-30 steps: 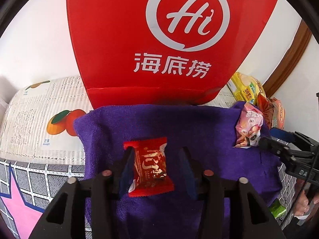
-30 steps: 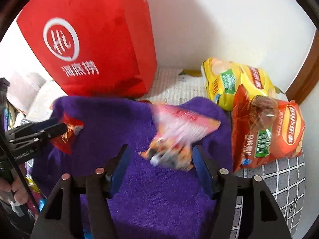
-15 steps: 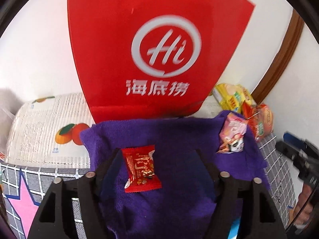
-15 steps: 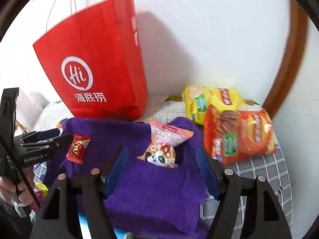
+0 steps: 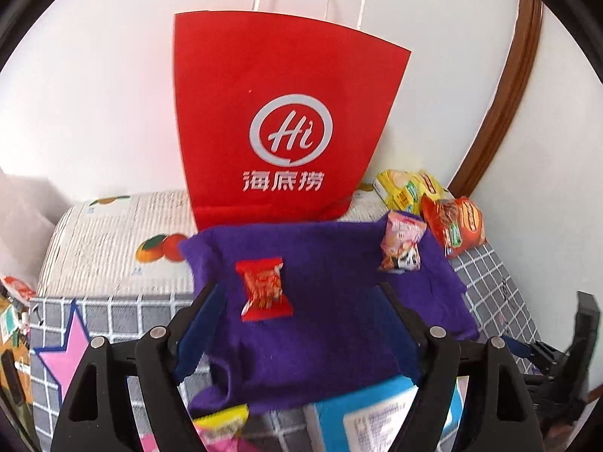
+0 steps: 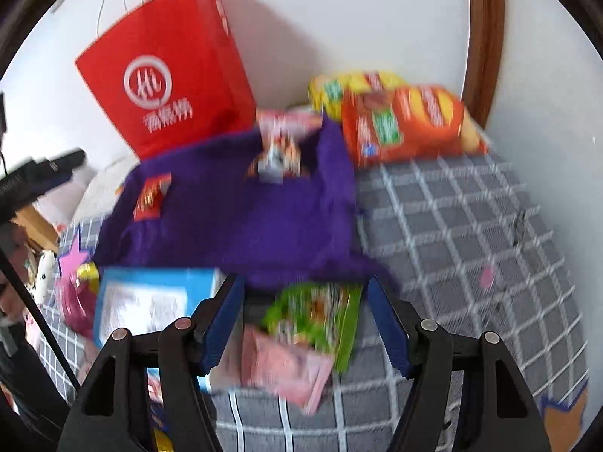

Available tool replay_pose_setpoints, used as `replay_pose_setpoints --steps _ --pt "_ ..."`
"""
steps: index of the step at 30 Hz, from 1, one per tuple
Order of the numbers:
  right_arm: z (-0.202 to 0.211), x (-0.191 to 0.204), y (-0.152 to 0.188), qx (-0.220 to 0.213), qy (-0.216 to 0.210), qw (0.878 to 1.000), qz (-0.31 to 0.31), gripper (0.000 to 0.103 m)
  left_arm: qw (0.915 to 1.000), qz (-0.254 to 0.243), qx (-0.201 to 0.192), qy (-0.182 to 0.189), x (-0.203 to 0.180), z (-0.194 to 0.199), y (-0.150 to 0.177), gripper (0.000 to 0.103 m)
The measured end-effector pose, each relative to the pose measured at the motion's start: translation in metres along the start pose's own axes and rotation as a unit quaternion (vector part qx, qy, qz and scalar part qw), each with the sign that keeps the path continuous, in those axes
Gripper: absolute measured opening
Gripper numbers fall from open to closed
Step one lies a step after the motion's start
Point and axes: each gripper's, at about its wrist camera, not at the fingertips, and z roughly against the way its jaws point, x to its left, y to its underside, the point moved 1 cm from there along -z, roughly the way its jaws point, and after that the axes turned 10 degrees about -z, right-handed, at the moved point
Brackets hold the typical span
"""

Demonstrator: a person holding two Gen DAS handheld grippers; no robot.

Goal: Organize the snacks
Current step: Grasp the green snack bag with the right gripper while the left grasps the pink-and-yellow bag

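A purple cloth (image 5: 320, 320) (image 6: 245, 207) is spread in front of a red paper bag (image 5: 279, 120) (image 6: 166, 71). A small red snack packet (image 5: 264, 288) (image 6: 150, 197) lies on its left part, and a pink panda packet (image 5: 401, 243) (image 6: 279, 147) on its far right part. My left gripper (image 5: 301, 324) hangs above the cloth's near side, jaws opening, nothing gripped; the red packet lies just ahead between the fingers. My right gripper (image 6: 305, 324) is open over a green packet (image 6: 316, 316) that lies on the table, its pads not pressing it. This view is blurred.
A yellow chip bag (image 5: 409, 190) (image 6: 354, 86) and an orange chip bag (image 5: 456, 226) (image 6: 407, 120) lie at the back right by the wall. A blue box (image 6: 150, 301) (image 5: 377, 418) and a pink packet (image 6: 286, 369) lie near the cloth's front edge. The checked tablecloth (image 6: 471, 245) stretches right.
Both grippers have drawn back and away from the cloth. The left jaws have widened and left the red packet lying there. The right one has moved off the panda packet to above the green packet.
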Motion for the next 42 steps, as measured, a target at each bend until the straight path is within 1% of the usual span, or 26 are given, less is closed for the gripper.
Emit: replay_pose_setpoints --steps 3,6,11,13,14,16,17,20,23,28,33,39,41,42 --pt "-0.012 0.000 0.009 -0.007 0.018 1.000 -0.002 0.075 0.9999 -0.006 0.005 -0.012 0.002 0.010 0.012 0.080" --pt "-0.026 -0.003 0.012 -0.006 0.031 0.999 -0.014 0.075 0.9997 -0.009 0.007 -0.022 0.009 0.023 0.026 0.080" --pt "-0.046 -0.010 0.013 0.002 0.018 0.999 -0.039 0.075 0.9990 0.000 0.018 -0.042 0.027 0.035 0.058 0.080" --pt "-0.056 -0.010 0.016 0.016 0.012 0.999 -0.043 0.073 0.9985 0.003 0.027 -0.048 0.034 0.036 0.072 0.080" --pt "-0.057 -0.011 0.017 0.011 0.009 0.999 -0.046 0.072 0.9983 0.006 0.030 -0.050 0.038 0.037 0.078 0.080" --pt "-0.054 -0.013 0.018 0.005 0.000 0.999 -0.050 0.059 0.9980 0.017 0.036 -0.050 0.043 0.039 0.089 0.080" --pt "-0.051 -0.015 0.019 0.007 -0.007 0.999 -0.054 0.054 0.9979 0.022 0.038 -0.048 0.046 0.041 0.094 0.080" --pt "-0.039 -0.021 0.018 -0.005 -0.021 0.997 -0.068 0.054 0.9974 0.037 0.040 -0.047 0.053 0.044 0.108 0.080" --pt "-0.022 -0.021 0.020 -0.027 -0.017 0.998 -0.062 0.054 0.9970 0.050 0.043 -0.041 0.055 0.047 0.118 0.080" --pt "0.007 -0.024 0.027 -0.055 -0.028 0.995 -0.072 0.054 0.9972 0.054 0.043 -0.030 0.047 0.045 0.126 0.080" --pt "0.032 -0.030 0.043 -0.076 -0.029 0.994 -0.072 0.054 0.9961 0.039 0.067 -0.041 0.033 0.025 0.132 0.080" --pt "0.050 -0.033 0.067 -0.079 -0.024 0.995 -0.061 0.054 0.9914 0.042 0.106 -0.064 0.029 -0.009 0.143 0.080" --pt "0.056 -0.031 0.075 -0.080 -0.020 0.995 -0.053 0.054 0.9916 0.046 0.105 -0.060 0.029 -0.012 0.145 0.079" --pt "0.057 -0.030 0.077 -0.081 -0.018 0.995 -0.050 0.054 0.9918 0.048 0.103 -0.058 0.029 -0.012 0.146 0.076"
